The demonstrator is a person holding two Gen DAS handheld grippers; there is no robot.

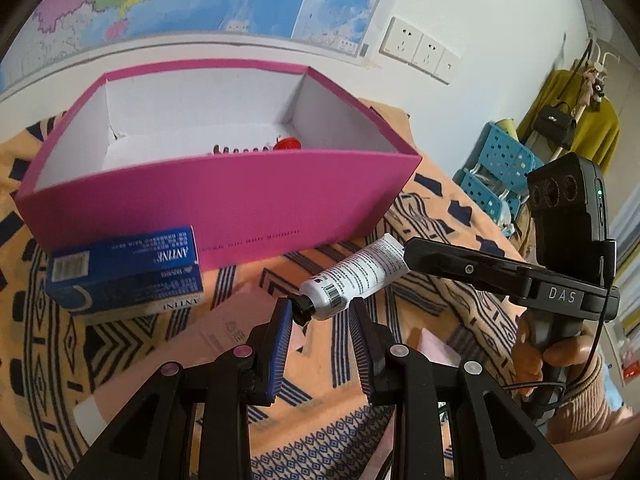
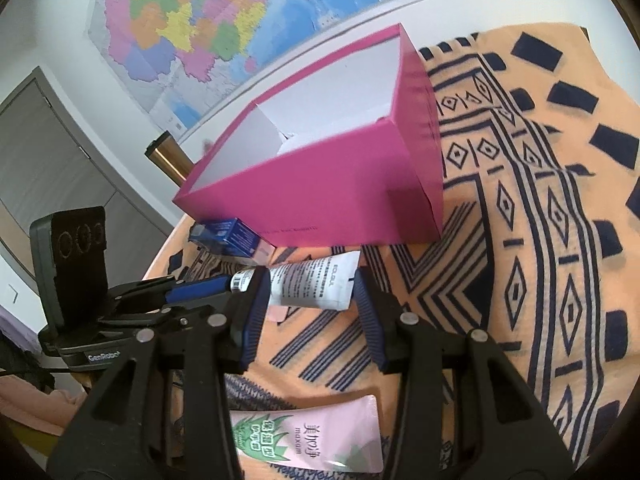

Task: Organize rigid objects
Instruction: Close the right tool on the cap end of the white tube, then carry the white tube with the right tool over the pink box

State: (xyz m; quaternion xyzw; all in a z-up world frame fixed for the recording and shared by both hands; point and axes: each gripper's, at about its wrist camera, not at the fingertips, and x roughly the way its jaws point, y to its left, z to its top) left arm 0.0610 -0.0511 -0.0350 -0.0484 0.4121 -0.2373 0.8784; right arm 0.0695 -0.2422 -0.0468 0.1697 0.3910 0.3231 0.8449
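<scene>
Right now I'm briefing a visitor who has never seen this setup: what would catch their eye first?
The big pink box dominates, standing open on the patterned orange cloth below a colourful wall map. In front of it lies a white tube, with both open grippers, left and right, closing in from either end. A blue carton sits against the box's front wall.

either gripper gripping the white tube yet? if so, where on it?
Nothing is held. The left gripper stands open around the cap end of the white tube; the right gripper stands open around its crimped tail.
</scene>
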